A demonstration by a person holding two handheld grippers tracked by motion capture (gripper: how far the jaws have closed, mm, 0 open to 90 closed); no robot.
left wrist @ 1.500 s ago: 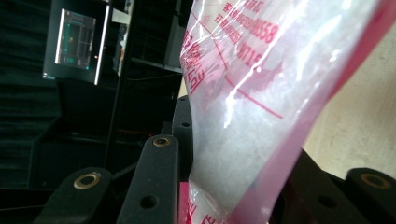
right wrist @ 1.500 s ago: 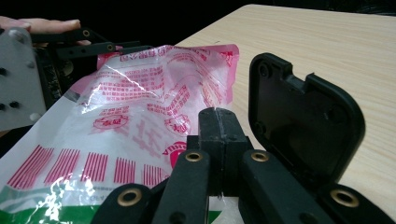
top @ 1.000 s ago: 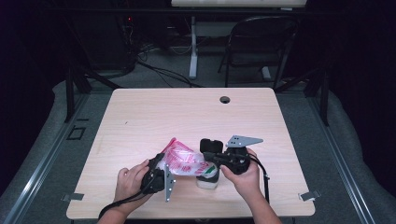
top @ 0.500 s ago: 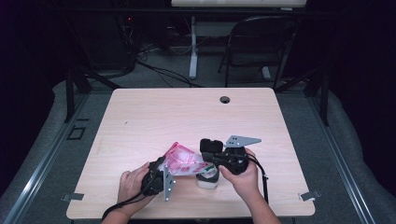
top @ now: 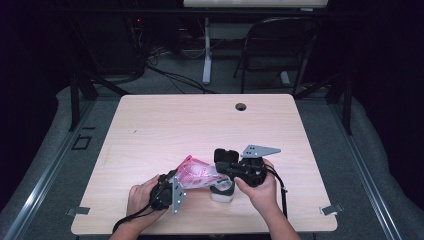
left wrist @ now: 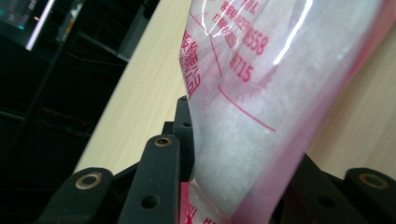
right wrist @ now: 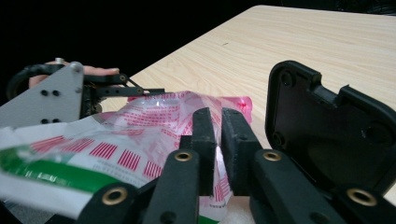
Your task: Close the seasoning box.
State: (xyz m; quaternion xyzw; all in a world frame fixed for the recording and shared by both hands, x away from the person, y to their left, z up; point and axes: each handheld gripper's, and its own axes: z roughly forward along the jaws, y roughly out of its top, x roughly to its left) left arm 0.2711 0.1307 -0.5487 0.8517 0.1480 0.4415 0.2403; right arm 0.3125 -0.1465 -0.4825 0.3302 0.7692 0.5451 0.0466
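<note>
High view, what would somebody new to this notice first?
The pink-printed clear plastic bag near the front edge of the light wooden table stands out first, stretched between the left gripper and the right gripper. In the left gripper view the bag sits pinched between that gripper's fingers. The right gripper's jaws have just been opening, a thin gap between them with the bag behind, and a white and green container sits under that hand.
</note>
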